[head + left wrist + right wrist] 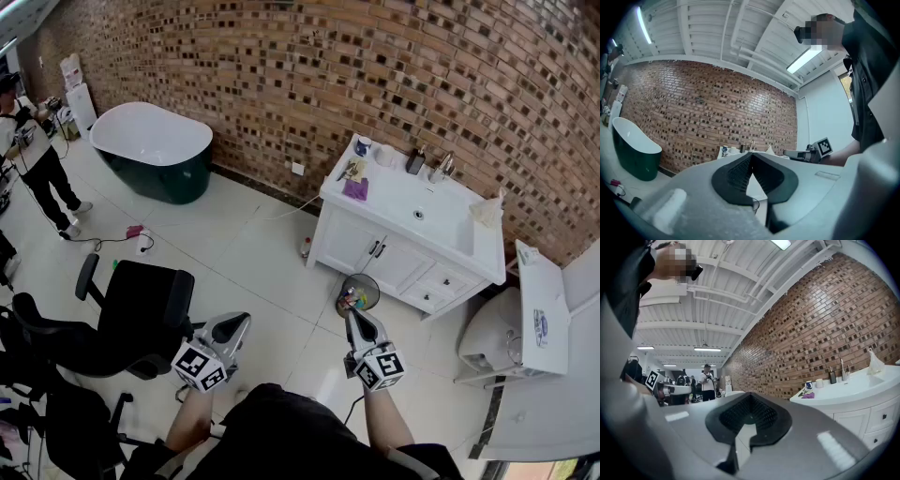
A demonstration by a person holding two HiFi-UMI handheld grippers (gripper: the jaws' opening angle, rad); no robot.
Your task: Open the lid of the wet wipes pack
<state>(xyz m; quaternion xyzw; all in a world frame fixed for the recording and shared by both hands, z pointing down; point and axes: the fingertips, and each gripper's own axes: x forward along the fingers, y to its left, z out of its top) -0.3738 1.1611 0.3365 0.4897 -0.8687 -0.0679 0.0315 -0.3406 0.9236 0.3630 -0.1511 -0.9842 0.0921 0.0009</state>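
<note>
A red-brown brick wall (375, 75) and a white tiled floor (253, 272) fill the head view. Against the wall stand a dark green oval bathtub with a white inside (155, 150) and a white vanity cabinet with a basin top (358, 246). A black office chair (141, 314) is near the person's left side.

Only the head view shows the floor, the chair and both grippers from above. Only the gripper views show the white beamed ceiling with strip lights (806, 58). The left gripper view also catches the other gripper's marker cube off to the side. The right gripper view looks along the wall to people standing far back (708, 380).

The left gripper (236, 325) and the right gripper (353, 317) are both held level in front of the person, well apart from the vanity. Each one's dark ribbed pads meet at the tip, jaws together with nothing between them and touching nothing.

No view lets me pick out the wet wipes pack for certain. A small purple item (355, 189) lies on the vanity top at its left end, beside a mug (363, 145). Whether that is the pack is too small to tell, as are its long axis and which way it points.
</note>
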